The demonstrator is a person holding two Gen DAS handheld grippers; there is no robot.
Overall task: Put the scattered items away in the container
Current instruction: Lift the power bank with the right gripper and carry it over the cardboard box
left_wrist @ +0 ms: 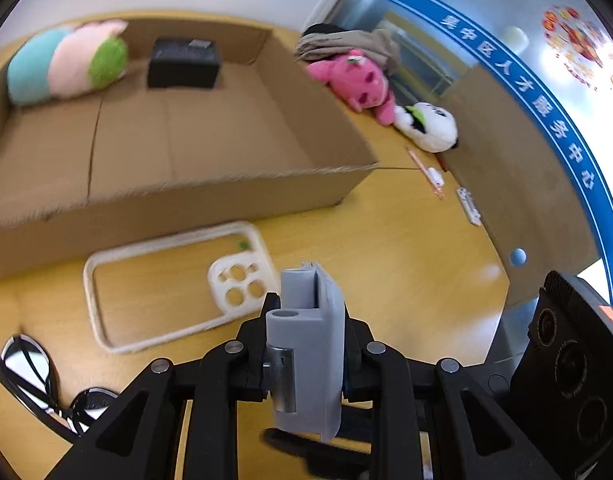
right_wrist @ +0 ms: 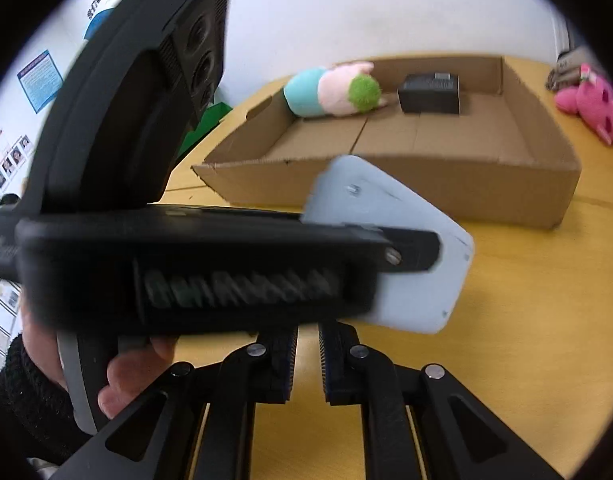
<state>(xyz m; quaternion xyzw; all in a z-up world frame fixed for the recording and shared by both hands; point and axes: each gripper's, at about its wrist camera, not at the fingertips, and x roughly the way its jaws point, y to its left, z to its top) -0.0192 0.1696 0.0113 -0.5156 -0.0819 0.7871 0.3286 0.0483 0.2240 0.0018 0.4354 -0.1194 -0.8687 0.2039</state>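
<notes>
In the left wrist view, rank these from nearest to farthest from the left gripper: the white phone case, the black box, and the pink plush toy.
From the left gripper:
1. white phone case, on the table just ahead, to the left.
2. pink plush toy, on the table beyond the cardboard box's right wall.
3. black box, at the far end inside the cardboard box.

The box (left_wrist: 210, 128) floor is mostly bare — only a plush roll (left_wrist: 66, 62) in the far left corner and a black case (left_wrist: 183, 63) against the far wall take up room, so the near and right parts lie open from above. Its near wall (left_wrist: 178, 204) stands between the grippers and that floor. On the table (left_wrist: 386, 264) in front of the wall lies a white phone case (left_wrist: 174, 284), with sunglasses (left_wrist: 30, 380) nearer left. To the right the wood is bare — pens (left_wrist: 430, 174) and plush toys (left_wrist: 358, 80) crowd the far right edge.
</notes>
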